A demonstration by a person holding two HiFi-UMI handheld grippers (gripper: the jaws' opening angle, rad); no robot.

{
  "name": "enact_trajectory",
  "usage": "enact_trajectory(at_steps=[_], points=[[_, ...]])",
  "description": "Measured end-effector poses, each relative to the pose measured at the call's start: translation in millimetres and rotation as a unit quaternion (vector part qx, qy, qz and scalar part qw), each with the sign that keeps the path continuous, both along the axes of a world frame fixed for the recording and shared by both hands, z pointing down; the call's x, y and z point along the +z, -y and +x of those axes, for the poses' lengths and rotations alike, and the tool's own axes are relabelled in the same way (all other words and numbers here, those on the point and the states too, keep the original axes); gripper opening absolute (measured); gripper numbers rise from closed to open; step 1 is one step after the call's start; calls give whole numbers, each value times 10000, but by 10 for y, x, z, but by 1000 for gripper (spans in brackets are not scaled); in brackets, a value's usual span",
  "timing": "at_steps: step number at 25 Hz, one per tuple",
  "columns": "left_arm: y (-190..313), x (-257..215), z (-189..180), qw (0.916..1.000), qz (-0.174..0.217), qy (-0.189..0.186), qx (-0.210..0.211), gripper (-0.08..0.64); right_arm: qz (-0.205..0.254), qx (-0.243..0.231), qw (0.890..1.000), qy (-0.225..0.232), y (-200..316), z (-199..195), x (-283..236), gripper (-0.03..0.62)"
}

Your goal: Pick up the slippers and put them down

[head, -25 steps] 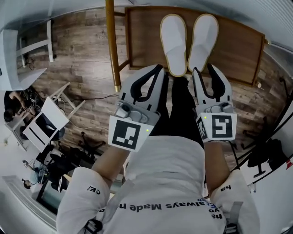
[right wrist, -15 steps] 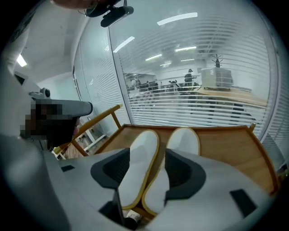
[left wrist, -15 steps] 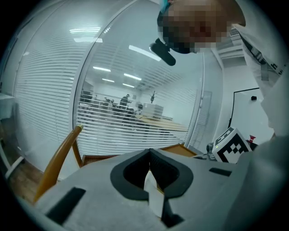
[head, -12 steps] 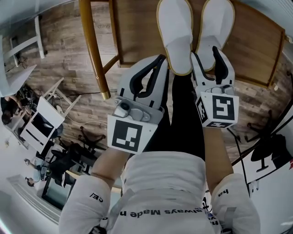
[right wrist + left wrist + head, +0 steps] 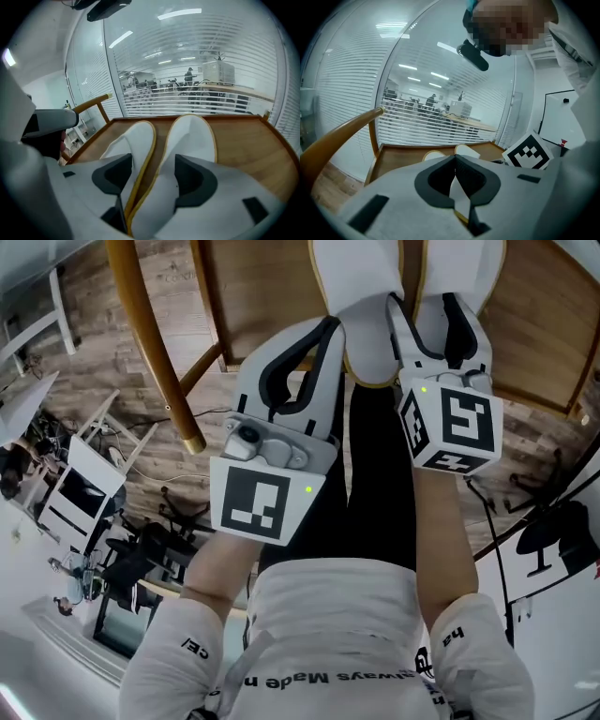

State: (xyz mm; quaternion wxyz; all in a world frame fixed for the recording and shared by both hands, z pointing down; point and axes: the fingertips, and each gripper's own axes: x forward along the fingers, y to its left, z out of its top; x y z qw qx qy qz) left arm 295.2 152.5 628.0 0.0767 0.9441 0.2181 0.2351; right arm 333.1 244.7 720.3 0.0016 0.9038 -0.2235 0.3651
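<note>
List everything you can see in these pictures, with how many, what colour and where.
slippers: two, white with yellow trim, side by side on the table
table: one, brown wood with a raised rim, under the slippers
rail: one, golden-brown wood, left of the table
floor: grey-brown planks, around the table
blinds: white, behind glass beyond the table
shirt: one, white with dark print, on the person
trousers: one pair, black, between the arms
left gripper: grey, jaws together, beside the left slipper's heel
right gripper: grey, jaws have just been opening, now apart, the slippers' inner edges between them
</note>
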Motion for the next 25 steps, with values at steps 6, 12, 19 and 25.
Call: enact_trajectory(at_steps=[6,12,19,25], points=[[-30,-7,78,10000,-72,-18,41,11,-32,-21,10000,-34,64,85,-24,247],[-34,18,83,9999,-112,34,93,11,-159,-50,9998,-146,65,168,-35,206],[2,37,74,9999,-86,70,131,11,-284,-1,9991,-303,38,208,-54,44],[-24,-31,69,9999,-85,43,131,11,-278,8,9989,-387,-19,174,-160,25]])
